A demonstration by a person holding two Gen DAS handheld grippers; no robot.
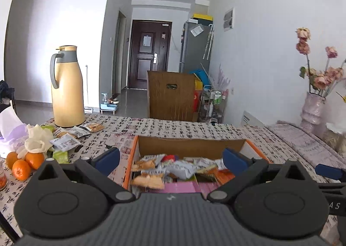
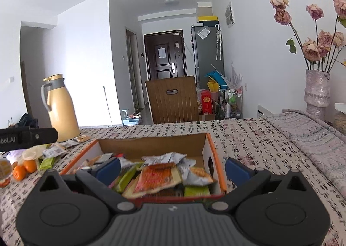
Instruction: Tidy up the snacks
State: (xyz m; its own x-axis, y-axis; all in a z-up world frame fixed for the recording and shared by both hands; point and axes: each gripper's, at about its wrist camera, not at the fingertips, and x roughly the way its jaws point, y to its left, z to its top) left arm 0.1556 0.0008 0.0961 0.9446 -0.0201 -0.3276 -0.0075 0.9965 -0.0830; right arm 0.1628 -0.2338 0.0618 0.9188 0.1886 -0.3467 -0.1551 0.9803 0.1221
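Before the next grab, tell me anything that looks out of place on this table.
Several snack packets lie loose on the tablecloth beside the yellow thermos, outside the cardboard box that holds the rest. A crumpled tissue sits among them near the oranges. Both grippers are open and empty.

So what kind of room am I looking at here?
Most likely a small flat's dining and living area: a table under a patterned cloth, a wooden chair pushed up to it, and beyond them a fridge beside the dark front door.
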